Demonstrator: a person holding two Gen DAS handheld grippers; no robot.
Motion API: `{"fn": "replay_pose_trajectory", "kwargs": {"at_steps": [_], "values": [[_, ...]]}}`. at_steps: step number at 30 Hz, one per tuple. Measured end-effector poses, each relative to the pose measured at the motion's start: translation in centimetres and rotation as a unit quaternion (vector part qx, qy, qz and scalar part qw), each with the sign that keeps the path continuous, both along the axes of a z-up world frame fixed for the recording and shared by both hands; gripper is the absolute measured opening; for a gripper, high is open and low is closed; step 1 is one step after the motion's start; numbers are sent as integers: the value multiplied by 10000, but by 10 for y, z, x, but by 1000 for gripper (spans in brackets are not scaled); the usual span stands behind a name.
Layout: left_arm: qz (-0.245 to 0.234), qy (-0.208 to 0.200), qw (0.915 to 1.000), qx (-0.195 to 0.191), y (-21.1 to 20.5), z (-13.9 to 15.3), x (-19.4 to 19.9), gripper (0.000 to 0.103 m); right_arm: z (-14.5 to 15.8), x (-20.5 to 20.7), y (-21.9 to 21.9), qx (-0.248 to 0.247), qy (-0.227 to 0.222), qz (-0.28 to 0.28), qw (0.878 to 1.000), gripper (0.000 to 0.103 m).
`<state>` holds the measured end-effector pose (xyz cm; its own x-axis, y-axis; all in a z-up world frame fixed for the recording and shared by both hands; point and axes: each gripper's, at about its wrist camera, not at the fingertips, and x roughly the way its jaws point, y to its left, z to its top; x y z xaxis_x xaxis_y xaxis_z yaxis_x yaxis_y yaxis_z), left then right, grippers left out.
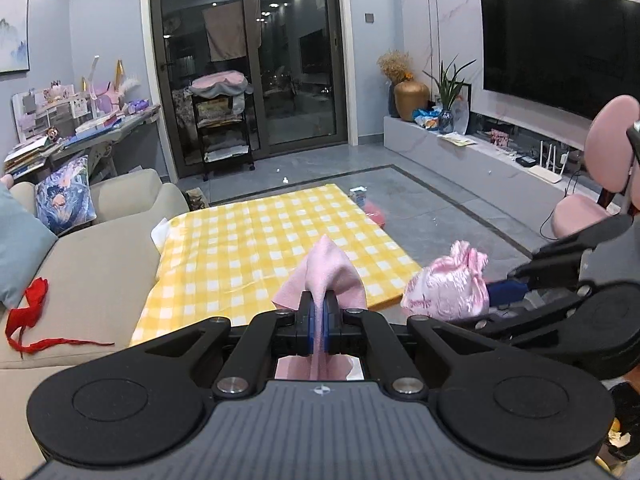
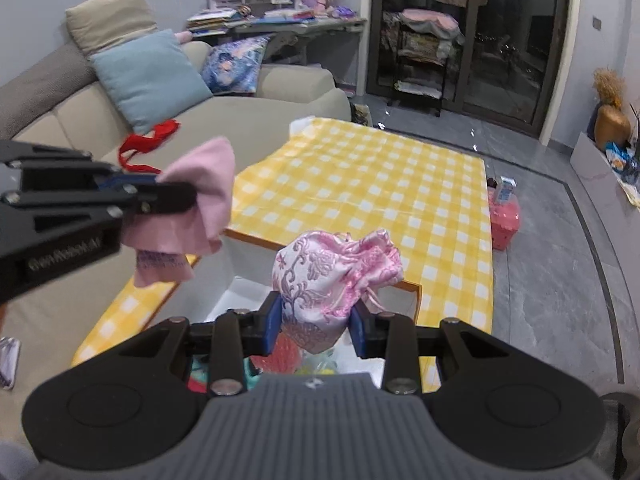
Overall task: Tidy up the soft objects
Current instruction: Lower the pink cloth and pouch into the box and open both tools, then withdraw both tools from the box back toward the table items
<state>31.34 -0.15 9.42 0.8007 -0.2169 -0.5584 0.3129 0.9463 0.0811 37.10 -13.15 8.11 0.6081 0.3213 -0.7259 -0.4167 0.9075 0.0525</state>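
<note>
My left gripper [image 1: 319,322] is shut on a plain pink cloth [image 1: 322,270], held above the near edge of the yellow checked table [image 1: 260,240]. It shows from the side in the right wrist view [image 2: 160,196], with the cloth [image 2: 200,200] hanging from it. My right gripper [image 2: 316,320] is shut on a pink satin drawstring pouch [image 2: 332,272] with a floral pattern, held over an open white box [image 2: 236,292] with an orange rim that holds colourful items. The pouch [image 1: 448,286] and right gripper [image 1: 508,290] also show at the right of the left wrist view.
A beige sofa [image 2: 80,128] lies left of the table with a red ribbon [image 2: 148,144], a light blue cushion [image 2: 148,76] and a printed cushion [image 2: 234,64]. A pink basket [image 2: 505,220] stands on the floor at the table's right. A pink chair [image 1: 600,168] and TV bench [image 1: 480,152] are at right.
</note>
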Motion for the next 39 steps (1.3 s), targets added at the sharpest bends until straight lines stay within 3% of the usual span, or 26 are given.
{"fn": "replay_pose_trajectory", "kwargs": {"at_steps": [7, 15, 18, 30, 36, 39], "values": [[19, 474, 9988, 135, -8, -47, 40, 4, -66, 49, 12, -308, 628, -20, 9976, 34], [160, 1582, 9868, 301, -8, -118, 69, 4, -138, 79, 27, -967, 1211, 209, 9877, 34], [207, 2059, 9779, 306, -3, -137, 77, 4, -154, 84, 34, -1195, 1341, 390, 9830, 34], [404, 2716, 9598, 573, 10, -174, 85, 5, -188, 94, 47, -1780, 1587, 619, 9692, 36], [541, 2720, 9587, 625, 9, -176, 88, 22, -186, 92, 48, -1963, 1555, 675, 9658, 46], [596, 2708, 9592, 556, 12, -172, 87, 37, -185, 91, 48, -2029, 1589, 684, 9638, 56]]}}
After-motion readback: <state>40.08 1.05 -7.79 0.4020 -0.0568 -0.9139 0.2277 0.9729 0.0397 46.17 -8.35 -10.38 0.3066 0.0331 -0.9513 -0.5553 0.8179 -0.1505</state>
